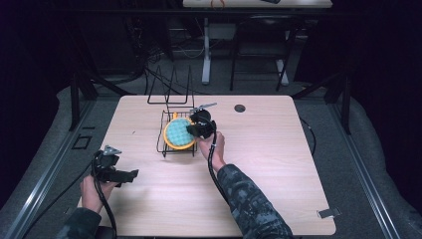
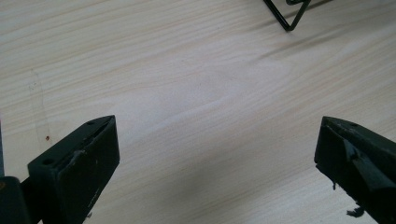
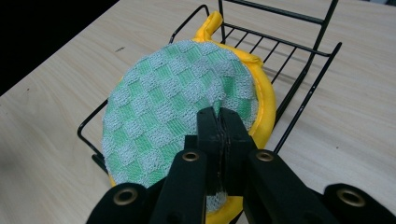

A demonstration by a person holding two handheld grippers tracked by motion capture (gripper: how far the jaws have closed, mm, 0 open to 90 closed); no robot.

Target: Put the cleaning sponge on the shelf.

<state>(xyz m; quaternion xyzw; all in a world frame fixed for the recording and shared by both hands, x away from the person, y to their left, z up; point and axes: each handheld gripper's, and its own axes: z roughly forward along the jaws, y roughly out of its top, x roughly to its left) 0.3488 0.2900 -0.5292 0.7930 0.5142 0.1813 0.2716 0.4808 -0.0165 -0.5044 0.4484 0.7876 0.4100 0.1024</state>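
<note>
A round pot holder (image 1: pixel 178 132) (image 3: pixel 177 107), green-and-white checked with a yellow rim and a yellow loop, lies over a black wire rack (image 1: pixel 168 124) (image 3: pixel 299 79) near the table's middle. My right gripper (image 1: pixel 195 129) (image 3: pixel 219 119) reaches in from the rack's right side, its jaws shut on the pot holder's near edge. My left gripper (image 1: pixel 127 175) (image 2: pixel 217 154) hovers low over bare wood at the front left, jaws wide open and empty. A corner of the wire rack (image 2: pixel 287 16) shows at the top of the left gripper view.
The wooden table (image 1: pixel 268 164) has a dark round hole (image 1: pixel 240 108) near its back edge. The rack's upright wire dividers (image 1: pixel 171 87) rise at the back. A small metal clip (image 1: pixel 328 213) lies near the front right corner.
</note>
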